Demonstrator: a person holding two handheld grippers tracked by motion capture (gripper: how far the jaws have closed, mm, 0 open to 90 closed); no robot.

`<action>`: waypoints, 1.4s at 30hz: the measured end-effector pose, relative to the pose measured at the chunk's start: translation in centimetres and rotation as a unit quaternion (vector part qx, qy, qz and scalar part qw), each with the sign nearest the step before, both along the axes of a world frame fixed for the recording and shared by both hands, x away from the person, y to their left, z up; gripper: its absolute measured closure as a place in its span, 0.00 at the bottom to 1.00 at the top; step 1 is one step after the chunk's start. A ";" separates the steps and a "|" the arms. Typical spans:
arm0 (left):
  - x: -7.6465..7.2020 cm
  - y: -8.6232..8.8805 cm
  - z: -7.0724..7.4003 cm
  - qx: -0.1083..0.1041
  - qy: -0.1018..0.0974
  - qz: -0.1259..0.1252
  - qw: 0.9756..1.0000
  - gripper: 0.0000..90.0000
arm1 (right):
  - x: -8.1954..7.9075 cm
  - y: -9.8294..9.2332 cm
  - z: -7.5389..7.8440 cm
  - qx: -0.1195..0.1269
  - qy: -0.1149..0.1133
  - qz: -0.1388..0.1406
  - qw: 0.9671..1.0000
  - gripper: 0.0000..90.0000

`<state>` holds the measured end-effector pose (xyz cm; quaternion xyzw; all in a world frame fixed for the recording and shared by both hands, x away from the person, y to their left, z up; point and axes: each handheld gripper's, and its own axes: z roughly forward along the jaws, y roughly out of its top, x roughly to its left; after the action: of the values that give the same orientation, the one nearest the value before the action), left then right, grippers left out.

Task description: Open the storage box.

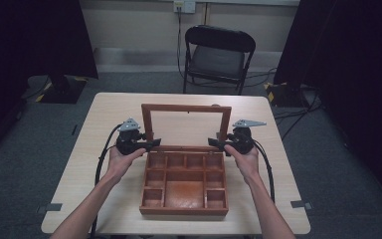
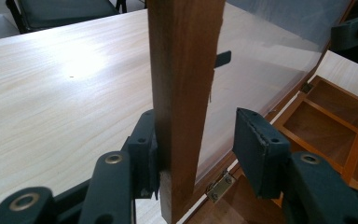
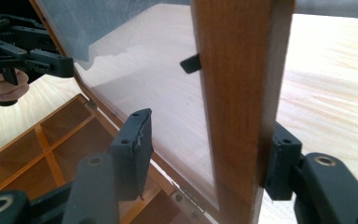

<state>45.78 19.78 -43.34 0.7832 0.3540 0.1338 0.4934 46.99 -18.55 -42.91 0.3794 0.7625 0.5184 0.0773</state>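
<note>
While its jaws stand apart around the left post of the lid (image 1: 186, 107), one pad touching the wood, the left gripper (image 2: 196, 147) grips nothing. The right gripper (image 3: 205, 151) straddles the right post likewise, open, its far pad against the wood. The lid stands upright, hinged at the far edge of the wooden box (image 1: 184, 204), which sits mid-table (image 1: 104, 119), compartments showing.

Black folding chair (image 1: 218, 55) behind pale wooden table (image 1: 104, 114), grey carpet floor (image 1: 40, 149), cream wall (image 1: 139, 22), black curtains (image 1: 30, 35).
</note>
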 end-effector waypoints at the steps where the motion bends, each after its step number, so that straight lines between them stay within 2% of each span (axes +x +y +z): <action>1: 0.0 0.0 -0.1 -0.003 -0.002 0.001 1.000 0.59 | 0.0 0.0 -0.1 0.000 -0.002 -0.003 1.000 0.51; 5: 0.0 0.1 -0.1 -0.001 -0.002 -0.002 1.000 0.59 | 0.0 -0.1 -0.1 0.007 -0.001 -0.004 1.000 0.52; 7: 0.1 0.1 -0.1 -0.009 0.005 0.001 1.000 0.59 | 0.0 -0.1 -0.1 0.001 -0.002 -0.006 1.000 0.52; 9: 0.1 0.2 -0.1 -0.006 0.004 0.001 1.000 0.60 | 0.0 -0.1 -0.2 -0.004 -0.004 -0.007 1.000 0.51; 13: 0.4 0.2 -0.3 -0.008 0.004 0.004 1.000 0.61 | 0.0 -0.1 -0.4 -0.006 0.001 -0.010 1.000 0.46; 16: 0.5 0.3 -0.4 -0.012 0.010 0.008 1.000 0.61 | 0.0 -0.4 -0.6 -0.001 -0.002 -0.013 1.000 0.51; 17: 0.6 0.3 -0.4 -0.022 0.015 0.011 1.000 0.61 | 0.0 -0.5 -0.7 -0.004 -0.004 -0.015 1.000 0.53; 20: 0.6 0.3 -0.4 -0.020 0.017 0.009 1.000 0.61 | 0.1 -0.7 -1.0 -0.002 -0.001 -0.018 1.000 0.57; 31: 1.0 0.3 -0.6 -0.031 0.026 0.013 0.999 0.62 | 0.3 -0.6 -1.2 -0.008 -0.005 -0.027 1.000 0.61; 36: 1.2 0.5 -0.6 -0.027 0.032 0.010 0.999 0.62 | 0.3 -0.7 -1.3 -0.001 -0.001 -0.030 1.000 0.61; 37: 1.3 0.5 -0.7 -0.033 0.032 0.010 0.999 0.62 | 0.3 -0.6 -1.3 -0.001 -0.001 -0.031 1.000 0.61; 42: 1.5 0.4 -0.8 -0.036 0.037 0.013 0.999 0.62 | 0.4 -0.5 -1.4 -0.007 0.001 -0.037 0.999 0.61</action>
<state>47.28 20.21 -44.16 0.7649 0.3865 0.0985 0.5058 47.35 -19.09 -44.26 0.4072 0.7515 0.5097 0.0982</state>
